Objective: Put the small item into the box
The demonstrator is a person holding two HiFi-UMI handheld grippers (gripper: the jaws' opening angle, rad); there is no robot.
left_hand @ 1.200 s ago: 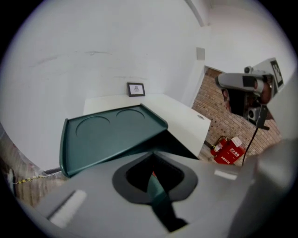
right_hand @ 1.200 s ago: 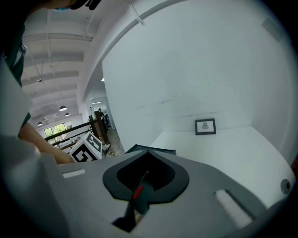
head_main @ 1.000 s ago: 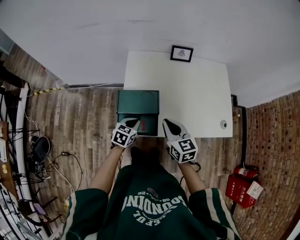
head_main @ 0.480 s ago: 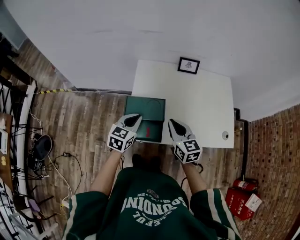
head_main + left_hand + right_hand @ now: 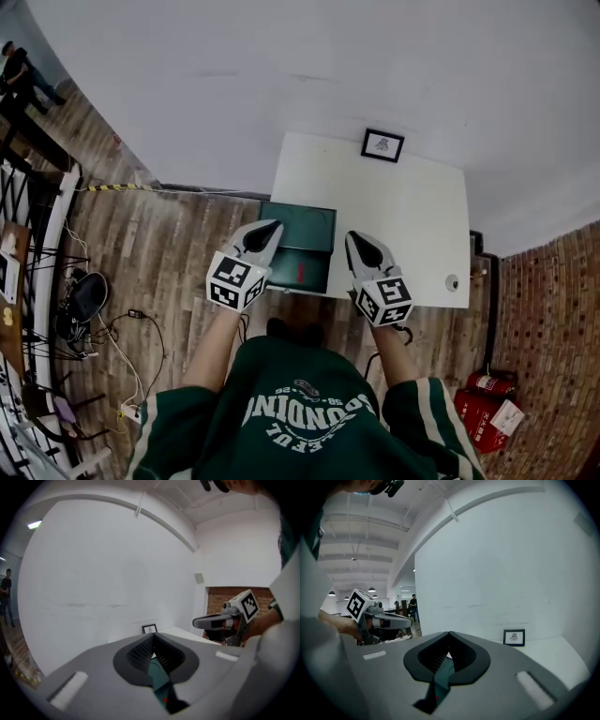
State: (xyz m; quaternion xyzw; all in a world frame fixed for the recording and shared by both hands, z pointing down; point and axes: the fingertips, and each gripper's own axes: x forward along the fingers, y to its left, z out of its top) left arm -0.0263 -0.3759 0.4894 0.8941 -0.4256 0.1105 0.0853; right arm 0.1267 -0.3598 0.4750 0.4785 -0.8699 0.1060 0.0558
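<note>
A dark green box [image 5: 298,228] stands open at the near left corner of the white table [image 5: 403,216]. A small red item [image 5: 301,273] lies inside its near half. My left gripper [image 5: 268,228] hangs shut over the box's left edge, holding nothing. To the right of the box, my right gripper [image 5: 355,239] is shut too and also holds nothing. In the left gripper view the shut jaws [image 5: 152,638] leave a slit showing the green box [image 5: 157,677] and the red item [image 5: 165,699]. The right gripper view shows the same box [image 5: 443,671] through its shut jaws.
A small framed picture [image 5: 382,144] leans at the table's far edge by the white wall. A small round object [image 5: 452,281] sits near the table's right front corner. Cables and gear [image 5: 82,300] lie on the wooden floor at left, red extinguishers [image 5: 487,398] at right.
Both grippers have risen toward the head camera and drawn slightly apart, the left one shifting left. The box and the red item have stayed put.
</note>
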